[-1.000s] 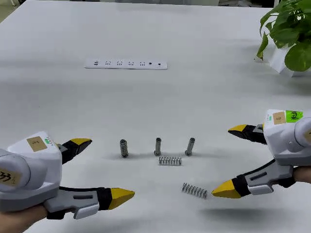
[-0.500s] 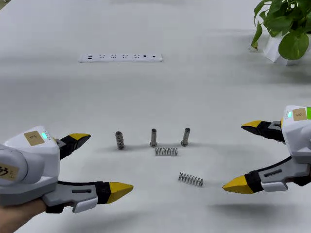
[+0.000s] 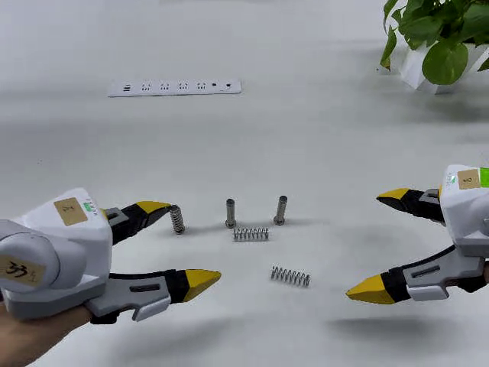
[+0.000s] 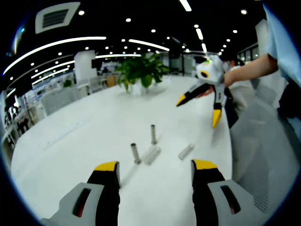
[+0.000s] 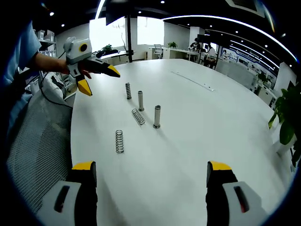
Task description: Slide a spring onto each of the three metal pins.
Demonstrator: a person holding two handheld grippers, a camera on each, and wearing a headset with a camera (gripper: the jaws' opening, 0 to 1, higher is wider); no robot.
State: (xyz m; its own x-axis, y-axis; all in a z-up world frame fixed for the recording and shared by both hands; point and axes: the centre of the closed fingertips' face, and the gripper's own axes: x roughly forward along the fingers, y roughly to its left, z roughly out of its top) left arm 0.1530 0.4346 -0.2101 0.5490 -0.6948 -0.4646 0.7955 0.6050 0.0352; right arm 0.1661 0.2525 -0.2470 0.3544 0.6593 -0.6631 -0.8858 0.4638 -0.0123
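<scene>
The white tabletop point(image 3: 321, 138) has 3 metal pins standing up in a row. The left pin point(image 3: 175, 209) has a spring point(image 3: 178, 222) around it. The middle pin point(image 3: 230, 213) and the right pin point(image 3: 280, 210) are bare. A loose spring point(image 3: 250, 234) lies flat just beside the middle pin, at its 5 o'clock. A second loose spring point(image 3: 290, 276) lies flat nearer the person, at 5 o'clock from the first one.

The left gripper point(image 3: 191, 241) is at 8 o'clock from the row of pins. Its jaws are spread wide and hold nothing. Its far jaw tip is just beside the left pin, at the pin's 9 o'clock. The right gripper point(image 3: 365, 245) is at 3 o'clock from the second loose spring, apart from it. Its jaws are spread wide too, and hold nothing.

Far back, at 11 o'clock from the pins, lies a white power strip point(image 3: 174, 87). At 1 o'clock a white pot point(image 3: 412, 65) holds a green plant point(image 3: 432, 30).
</scene>
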